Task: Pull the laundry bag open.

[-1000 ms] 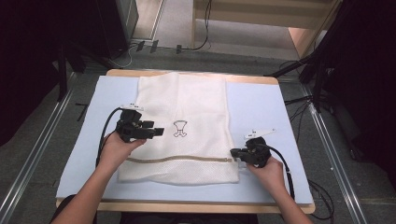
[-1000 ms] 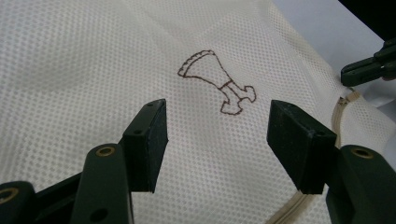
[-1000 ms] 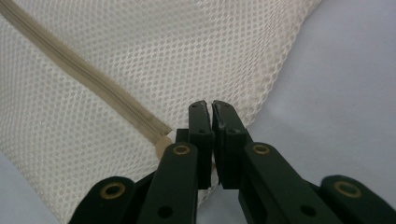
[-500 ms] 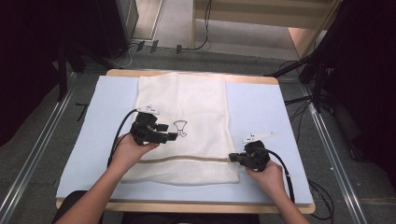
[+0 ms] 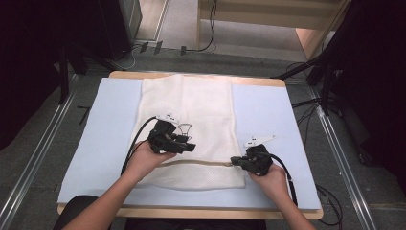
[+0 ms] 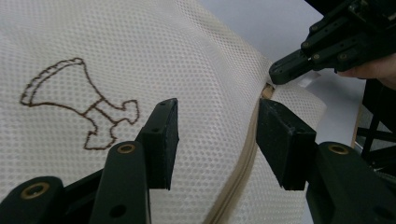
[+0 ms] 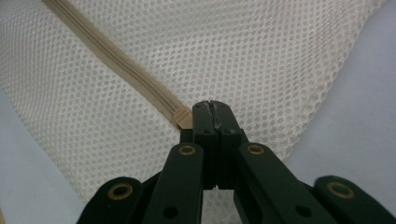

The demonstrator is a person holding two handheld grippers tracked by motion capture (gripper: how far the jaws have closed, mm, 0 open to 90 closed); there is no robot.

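Observation:
A cream mesh bag [image 5: 191, 105] lies flat on a light blue mat [image 5: 110, 124], with a tan zipper [image 5: 201, 163] across its near end. A brown line drawing [image 6: 79, 102] is stitched on the mesh. My left gripper [image 5: 191, 146] hovers just over the bag's middle, next to the drawing. Its jaws are open and have just been closing, with mesh and zipper [image 6: 243, 168] showing between them and nothing pinched. My right gripper [image 5: 233, 160] rests at the zipper's right end, shut on the tan zipper pull [image 7: 182, 116], which pokes out beside its tips [image 7: 210, 107].
The mat covers a wooden table [image 5: 191, 75]; bare mat lies to the left and right of the bag. Cables run on the floor beyond the far edge. Metal rails flank the table.
My left gripper has moved right, from the bag's left edge to over its middle, and its jaws have narrowed. The right gripper has stayed put.

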